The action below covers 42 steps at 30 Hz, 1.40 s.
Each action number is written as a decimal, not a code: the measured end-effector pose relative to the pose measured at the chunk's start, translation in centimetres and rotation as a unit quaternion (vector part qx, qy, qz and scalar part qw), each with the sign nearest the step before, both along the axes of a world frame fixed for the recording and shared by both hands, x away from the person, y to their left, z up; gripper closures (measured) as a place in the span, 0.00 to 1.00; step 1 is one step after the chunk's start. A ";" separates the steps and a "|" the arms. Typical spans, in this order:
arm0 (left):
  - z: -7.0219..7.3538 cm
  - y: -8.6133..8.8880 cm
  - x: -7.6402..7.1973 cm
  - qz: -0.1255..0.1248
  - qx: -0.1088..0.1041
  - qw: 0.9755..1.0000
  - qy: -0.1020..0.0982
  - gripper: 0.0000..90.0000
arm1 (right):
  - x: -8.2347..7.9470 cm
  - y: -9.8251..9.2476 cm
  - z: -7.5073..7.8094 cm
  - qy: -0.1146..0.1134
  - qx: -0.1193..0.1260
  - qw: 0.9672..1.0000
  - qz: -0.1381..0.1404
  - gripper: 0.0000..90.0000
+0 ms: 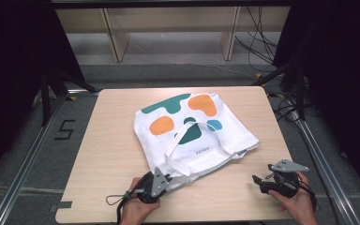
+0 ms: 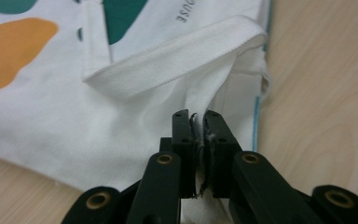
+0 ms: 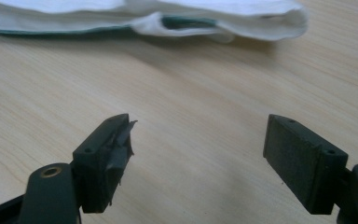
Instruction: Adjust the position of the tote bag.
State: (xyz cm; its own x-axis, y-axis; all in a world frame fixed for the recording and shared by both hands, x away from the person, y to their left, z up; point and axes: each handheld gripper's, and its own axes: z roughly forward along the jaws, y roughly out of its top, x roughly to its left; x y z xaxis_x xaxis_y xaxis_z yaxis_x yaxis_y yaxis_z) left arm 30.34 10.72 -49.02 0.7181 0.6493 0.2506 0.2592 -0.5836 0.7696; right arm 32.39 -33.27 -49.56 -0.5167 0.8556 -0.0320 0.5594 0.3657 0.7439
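Left hand-held gripper (image 2: 199, 116) pinches tote bag (image 1: 192, 126) handle (image 2: 205, 98); right hand-held gripper (image 3: 198, 140) gapes empty

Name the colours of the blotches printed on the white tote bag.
The tote bag carries orange, dark green and blue blotches on white, clearest in the high view.

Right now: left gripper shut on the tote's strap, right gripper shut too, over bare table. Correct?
Not quite. The right gripper is open: the right gripper view shows its jaws wide apart over the bare table. The left gripper is shut on the tote's strap, as you said.
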 end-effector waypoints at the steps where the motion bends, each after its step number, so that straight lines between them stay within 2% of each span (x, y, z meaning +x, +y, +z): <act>1: 0.1 0.8 0.0 0.007 0.004 1.000 0.008 0.94 | 0.0 0.0 -0.1 0.001 -0.003 1.000 0.003 0.27; 3: 0.1 2.1 0.1 0.027 -0.003 1.000 0.005 0.94 | 0.0 -0.1 -0.1 0.000 -0.004 1.000 0.004 0.28; 4: 0.2 2.8 0.3 0.026 0.007 1.000 0.011 0.94 | 0.0 0.0 0.0 0.007 0.004 1.000 -0.002 0.28; 5: 0.3 3.5 0.3 0.031 0.011 0.999 0.008 0.94 | 0.0 0.0 0.0 0.003 0.003 1.000 -0.002 0.28; 7: 0.2 4.4 0.5 0.044 -0.008 0.999 0.007 0.94 | 0.0 0.1 0.0 0.004 0.003 1.000 -0.002 0.28; 9: 0.2 5.3 0.5 0.055 -0.019 0.998 0.006 0.93 | 0.0 0.1 0.1 -0.008 -0.005 1.000 -0.003 0.28; 10: 0.3 5.8 0.6 0.058 -0.010 0.998 0.005 0.93 | 0.1 0.1 0.1 -0.008 -0.003 1.000 0.000 0.28; 11: 0.2 6.2 0.6 0.060 -0.012 0.998 0.006 0.93 | 0.1 0.0 0.1 -0.017 -0.015 1.000 0.005 0.29; 12: 0.1 6.6 0.7 0.065 -0.008 0.998 0.005 0.93 | 0.0 0.2 0.2 -0.014 -0.006 1.000 -0.002 0.29; 14: -0.1 7.1 0.9 0.076 -0.019 0.997 0.009 0.93 | 0.0 0.3 0.2 -0.012 0.000 1.000 0.002 0.29; 15: -0.1 7.4 1.0 0.077 -0.017 0.997 0.008 0.93 | 0.0 0.4 0.3 -0.015 -0.001 1.000 0.004 0.30; 16: -0.1 7.6 1.0 0.081 -0.020 0.996 0.007 0.92 | 0.1 0.4 0.3 -0.023 -0.010 1.000 0.011 0.30; 20: 0.0 7.7 1.0 0.078 -0.012 0.997 0.011 0.90 | 0.1 1.7 0.6 -0.026 -0.002 0.999 0.027 0.33; 21: -0.1 7.6 1.0 0.077 -0.019 0.997 0.010 0.90 | 0.3 1.9 0.6 -0.038 -0.008 0.999 0.035 0.34; 22: -0.1 7.5 1.1 0.078 -0.021 0.997 0.010 0.90 | 0.4 2.2 0.7 -0.030 -0.004 0.999 0.040 0.35; 23: -0.2 7.5 1.1 0.081 -0.025 0.996 0.014 0.90 | 0.6 2.5 0.8 -0.037 -0.010 0.998 0.044 0.36; 25: 0.1 7.8 1.2 0.073 -0.006 0.997 0.006 0.90 | 0.9 3.0 0.8 -0.042 -0.024 0.998 0.049 0.38; 26: 0.1 7.8 1.2 0.072 -0.003 0.997 0.008 0.90 | 1.2 3.2 0.7 -0.045 -0.030 0.997 0.053 0.39; 27: -0.1 7.7 1.1 0.080 -0.020 0.996 0.014 0.91 | 1.3 3.5 0.7 -0.039 -0.032 0.997 0.052 0.40; 28: -0.1 7.6 1.2 0.080 -0.025 0.996 0.013 0.91 | 1.6 3.6 0.5 -0.043 -0.043 0.996 0.060 0.41; 30: -0.1 7.6 1.2 0.082 -0.024 0.996 0.016 0.91 | 1.8 3.9 0.5 -0.038 -0.050 0.996 0.056 0.44; 31: -0.1 7.7 1.2 0.080 -0.017 0.997 0.015 0.91 | 1.7 4.2 0.5 -0.026 -0.040 0.998 0.045 0.45; 32: -0.1 7.7 1.4 0.068 -0.018 0.997 0.004 0.91 | 2.1 4.1 0.5 -0.039 -0.046 0.997 0.053 0.45; 34: -0.1 7.7 1.5 0.068 -0.019 0.997 0.001 0.91 | 2.3 4.6 0.5 -0.027 -0.044 0.997 0.053 0.47; 35: -0.1 7.7 1.4 0.069 -0.019 0.997 0.002 0.91 | 2.6 4.5 0.5 -0.036 -0.058 0.996 0.061 0.47; 36: 0.0 7.8 1.5 0.064 -0.013 0.998 0.002 0.91 | 2.7 4.7 0.5 -0.034 -0.057 0.996 0.059 0.47; 37: -0.2 7.6 1.2 0.081 -0.026 0.996 0.021 0.91 | 2.8 5.0 0.5 -0.026 -0.067 0.996 0.060 0.47; 39: -0.1 7.7 1.3 0.076 -0.015 0.997 0.011 0.91 | 3.3 5.5 0.5 -0.034 -0.079 0.994 0.072 0.50; 40: -0.2 7.7 1.2 0.083 -0.025 0.996 0.019 0.91 | 3.2 5.8 0.6 -0.030 -0.082 0.994 0.064 0.50; 41: -0.2 7.7 1.2 0.082 -0.024 0.996 0.019 0.90 | 3.5 6.0 0.6 -0.039 -0.093 0.993 0.065 0.51; 42: -0.1 7.9 1.3 0.076 -0.012 0.997 0.016 0.90 | 3.7 6.3 0.6 -0.040 -0.094 0.992 0.069 0.52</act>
